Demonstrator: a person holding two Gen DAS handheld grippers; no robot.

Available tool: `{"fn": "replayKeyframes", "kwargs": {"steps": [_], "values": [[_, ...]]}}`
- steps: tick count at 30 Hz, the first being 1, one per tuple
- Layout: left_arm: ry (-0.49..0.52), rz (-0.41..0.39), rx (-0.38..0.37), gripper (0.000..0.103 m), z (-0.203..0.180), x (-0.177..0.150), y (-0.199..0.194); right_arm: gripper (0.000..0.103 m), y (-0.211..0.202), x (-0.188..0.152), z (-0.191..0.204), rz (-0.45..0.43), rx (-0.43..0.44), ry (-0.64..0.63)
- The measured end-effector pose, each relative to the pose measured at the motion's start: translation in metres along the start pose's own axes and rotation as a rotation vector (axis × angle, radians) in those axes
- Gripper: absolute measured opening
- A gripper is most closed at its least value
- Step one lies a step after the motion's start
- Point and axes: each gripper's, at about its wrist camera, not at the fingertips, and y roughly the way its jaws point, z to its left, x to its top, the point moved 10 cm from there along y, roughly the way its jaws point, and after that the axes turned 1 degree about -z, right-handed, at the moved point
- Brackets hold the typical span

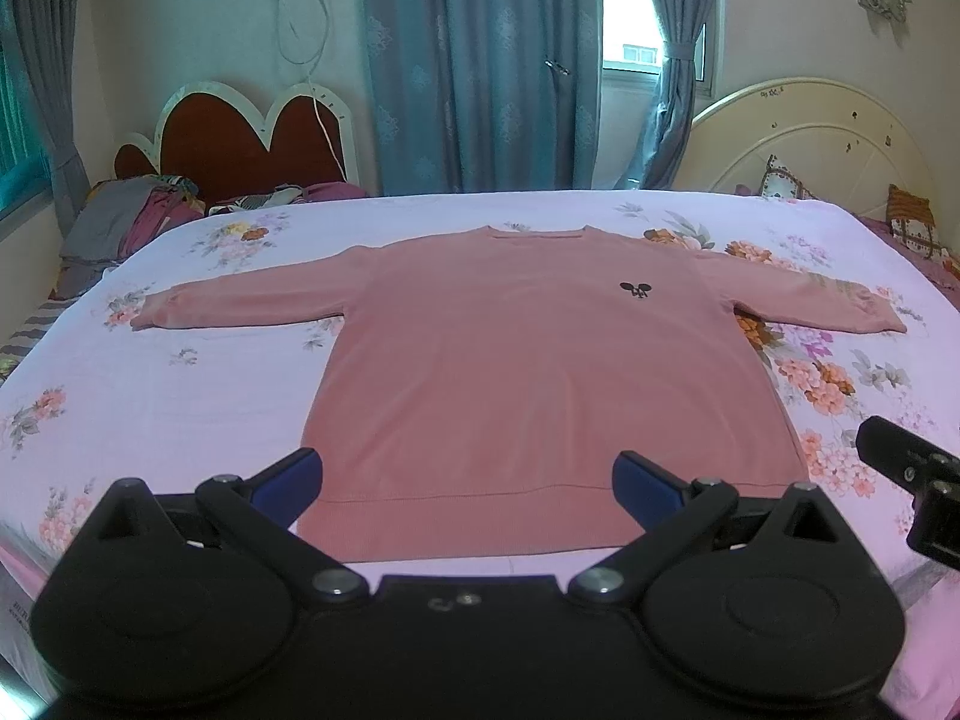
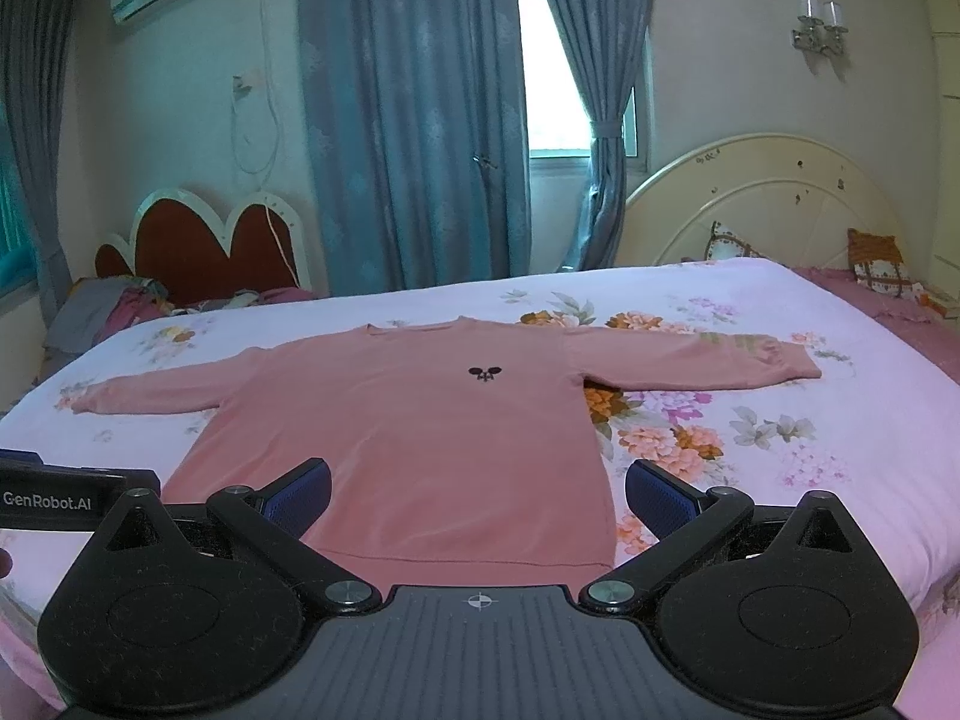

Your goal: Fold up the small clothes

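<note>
- The pink sweater (image 1: 540,360) lies flat and face-up on the floral bedsheet (image 1: 180,420), sleeves spread toward 9 and 3 o'clock, collar at 12, hem nearest both cameras.
- The left gripper (image 1: 467,483) hangs above the hem with its jaws spread wide, holding nothing; the right gripper (image 2: 478,495) is likewise wide apart and empty, over the hem's 3 o'clock end.
- Risk: a pinch at the hem may take only the top layer, so the back panel would drag and bunch.
- Risk: biting too deep could catch the sheet with the knit and pull it up.
- Risk: the two grippers sit near each other, the right one showing at 3 o'clock in the left view; both reaching inward could collide.
- Risk: uneven sleeve folds would skew the stack.
</note>
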Motion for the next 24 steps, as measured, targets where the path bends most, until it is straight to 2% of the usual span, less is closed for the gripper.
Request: {"fn": "replayKeyframes", "kwargs": {"steps": [24], "values": [[-0.01, 0.012, 0.011, 0.103, 0.01, 0.001, 0.013, 0.103, 0.006, 0.001, 0.004, 0.008, -0.003, 0.004]]}}
